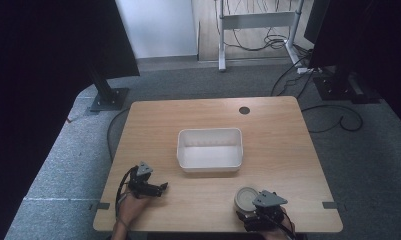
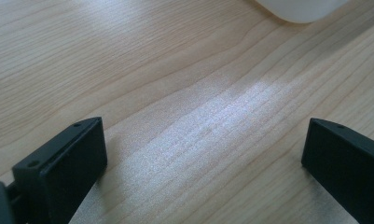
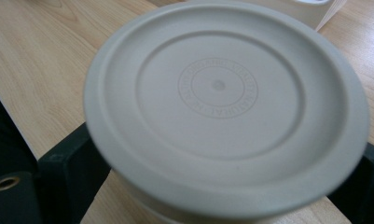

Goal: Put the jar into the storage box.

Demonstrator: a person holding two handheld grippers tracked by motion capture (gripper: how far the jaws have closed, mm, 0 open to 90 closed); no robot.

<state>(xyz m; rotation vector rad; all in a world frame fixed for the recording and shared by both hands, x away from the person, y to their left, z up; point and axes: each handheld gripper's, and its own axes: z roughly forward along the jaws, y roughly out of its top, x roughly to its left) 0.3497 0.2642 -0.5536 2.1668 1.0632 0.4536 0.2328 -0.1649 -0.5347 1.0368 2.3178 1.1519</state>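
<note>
Grey carpet runs under a pale wooden worktop (image 1: 278,150), with dark stands and loose cables on the floor beyond its far edge. A small dark round hole (image 1: 244,110) sits near the far edge, a little right of centre.

At the middle of the worktop stands a white rectangular tub (image 1: 209,150), open at the top. Its rounded corner also peeks in at the top of the left gripper view (image 2: 299,9).

Near the front edge, right of centre, a round beige jar (image 1: 246,198) with a ridged lid sits between the jaws of the right hand-held gripper (image 1: 253,207). In the right gripper view the jar (image 3: 226,107) is very close to the camera, its lid bearing a faint embossed ring of lettering too soft to read, and a black jaw stands against its side at left and right. The jaws look clasped around it. I cannot tell whether the jar rests on the wood or is lifted just off it.

Towards the front left corner, the left hand-held gripper (image 1: 160,188) is held low over bare wood, pointing right, well apart from the tub and the jar. In the left gripper view its jaws stand wide apart with nothing but wood grain between them (image 2: 203,154).
</note>
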